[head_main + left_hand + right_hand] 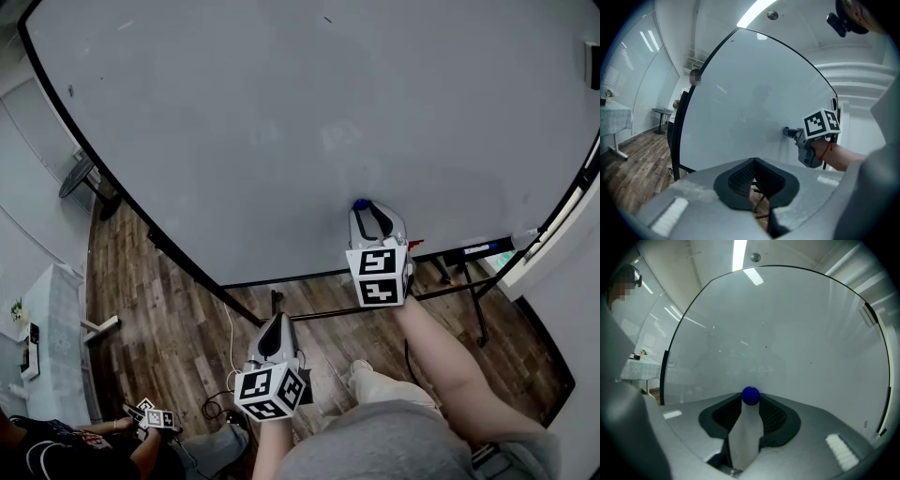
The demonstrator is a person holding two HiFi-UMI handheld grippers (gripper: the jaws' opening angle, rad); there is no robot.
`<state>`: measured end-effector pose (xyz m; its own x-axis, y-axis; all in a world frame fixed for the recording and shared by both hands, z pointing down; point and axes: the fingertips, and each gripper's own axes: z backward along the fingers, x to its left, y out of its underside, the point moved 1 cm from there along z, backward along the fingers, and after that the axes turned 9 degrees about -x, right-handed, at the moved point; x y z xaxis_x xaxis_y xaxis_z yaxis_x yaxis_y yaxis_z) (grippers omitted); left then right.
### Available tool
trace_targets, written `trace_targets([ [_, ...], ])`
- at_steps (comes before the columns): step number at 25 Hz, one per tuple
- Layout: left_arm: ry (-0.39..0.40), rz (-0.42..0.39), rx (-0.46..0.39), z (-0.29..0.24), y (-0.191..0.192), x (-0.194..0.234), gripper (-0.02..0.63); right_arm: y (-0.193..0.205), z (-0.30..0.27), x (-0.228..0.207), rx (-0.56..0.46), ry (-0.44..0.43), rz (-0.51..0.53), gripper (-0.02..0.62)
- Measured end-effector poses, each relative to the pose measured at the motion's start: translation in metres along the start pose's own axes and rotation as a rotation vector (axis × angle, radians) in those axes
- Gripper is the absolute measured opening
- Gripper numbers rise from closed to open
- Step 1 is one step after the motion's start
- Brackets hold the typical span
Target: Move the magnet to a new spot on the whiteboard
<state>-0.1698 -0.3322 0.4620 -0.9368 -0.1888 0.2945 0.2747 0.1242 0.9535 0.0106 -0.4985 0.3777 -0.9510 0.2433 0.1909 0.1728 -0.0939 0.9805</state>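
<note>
1. Head view: the right hand-held gripper (367, 208) meets the blue magnet (361, 203) low on the whiteboard (281, 122). The left hand-held gripper (274, 321) hangs well back from the board.
2. Left gripper view: its jaws are closed together, with nothing between them.
3. Right gripper view: the pads appear to pinch the magnet, so this is the grasp step. Next, it likely needs pulling free and reseating elsewhere.

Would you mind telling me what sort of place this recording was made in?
Probably an office or meeting room: a large whiteboard on a stand, wood-look flooring, and a ceiling strip light.
</note>
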Motion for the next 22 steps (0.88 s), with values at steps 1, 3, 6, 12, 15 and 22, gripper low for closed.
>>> trace_targets([
  [1,0.0,0.0,0.0,0.002,0.0,0.0,0.005,-0.002,0.002,0.0,-0.005,0.0,0.001,0.121],
  [3,0.0,-0.001,0.0,0.006,0.0,-0.001,0.003,-0.005,0.008,0.001,-0.013,-0.004,0.001,0.121],
  [6,0.006,-0.004,0.001,0.012,0.0,-0.005,0.003,-0.01,0.018,0.004,-0.019,-0.014,-0.001,0.121],
  [12,0.021,-0.009,-0.007,0.032,-0.003,-0.016,0.004,-0.02,0.047,0.01,-0.035,-0.028,-0.012,0.118],
  [15,0.029,-0.014,-0.005,0.044,-0.001,-0.021,0.005,-0.023,0.061,0.011,-0.045,-0.025,-0.016,0.118],
  [22,0.037,-0.015,-0.013,0.069,-0.004,-0.025,0.003,-0.04,0.089,0.02,-0.074,-0.022,-0.023,0.118],
])
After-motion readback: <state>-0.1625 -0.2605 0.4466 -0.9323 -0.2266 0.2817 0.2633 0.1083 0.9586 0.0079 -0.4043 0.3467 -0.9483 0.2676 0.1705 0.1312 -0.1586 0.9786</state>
